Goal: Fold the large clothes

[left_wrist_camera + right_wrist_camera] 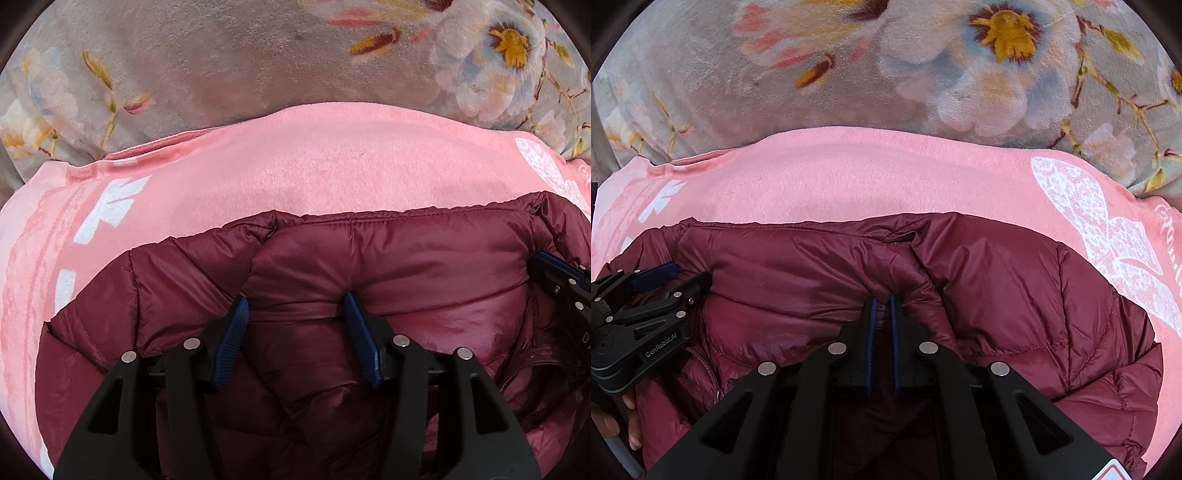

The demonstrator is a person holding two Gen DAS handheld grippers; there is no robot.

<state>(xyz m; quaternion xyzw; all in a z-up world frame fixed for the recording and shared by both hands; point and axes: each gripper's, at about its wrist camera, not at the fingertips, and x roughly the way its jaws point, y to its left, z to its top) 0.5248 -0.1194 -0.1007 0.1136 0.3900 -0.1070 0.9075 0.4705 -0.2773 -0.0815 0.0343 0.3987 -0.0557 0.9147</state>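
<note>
Maroon puffer jacket (369, 254) fills my left view, lying on a pink blanket (295, 162); my left tool (295, 306) hovers spread apart over its folded edge. Right view: my right tool (882, 302) pinches a jacket fold, apparently to carry it over.

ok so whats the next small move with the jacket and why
Probably close the left tool on the jacket: its jaws stand open over the fabric, while the right tool already pinches a fold, so both could then lift evenly.
</note>
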